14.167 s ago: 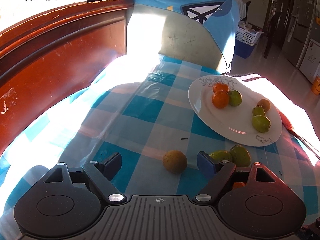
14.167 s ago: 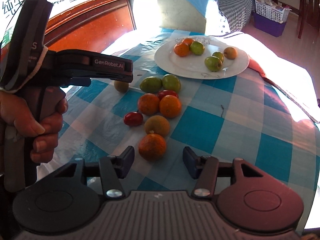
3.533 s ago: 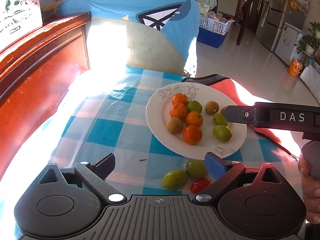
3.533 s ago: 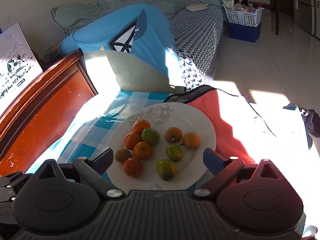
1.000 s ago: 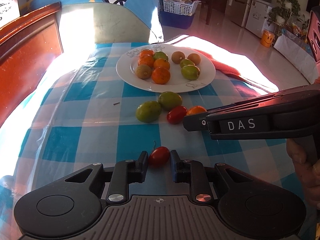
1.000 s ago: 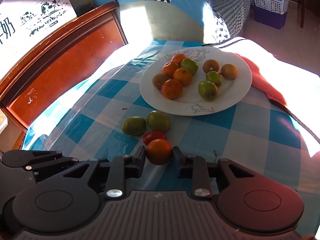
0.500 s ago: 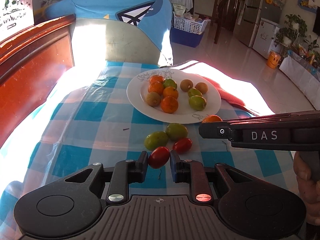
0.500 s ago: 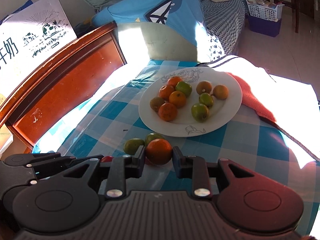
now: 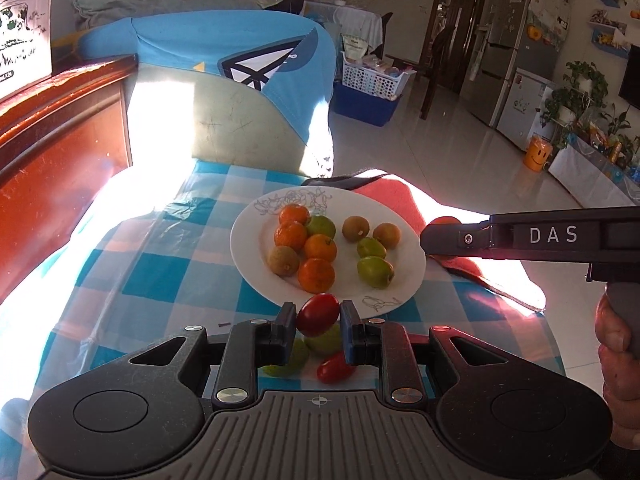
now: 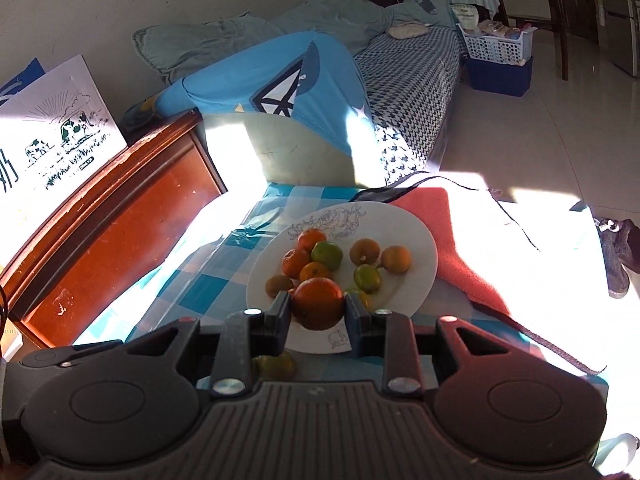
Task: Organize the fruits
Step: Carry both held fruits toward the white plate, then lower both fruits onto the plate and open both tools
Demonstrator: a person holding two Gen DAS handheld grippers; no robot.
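Left gripper (image 9: 318, 316) tilts downward, clamping red tomato (image 9: 318, 314).

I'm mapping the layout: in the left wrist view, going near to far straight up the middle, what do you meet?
Red tomato on the cloth → held red tomato in the left tool → white plate → blue shirt.

Left claw (image 9: 318, 316), right claw (image 10: 317, 309): both clamped.
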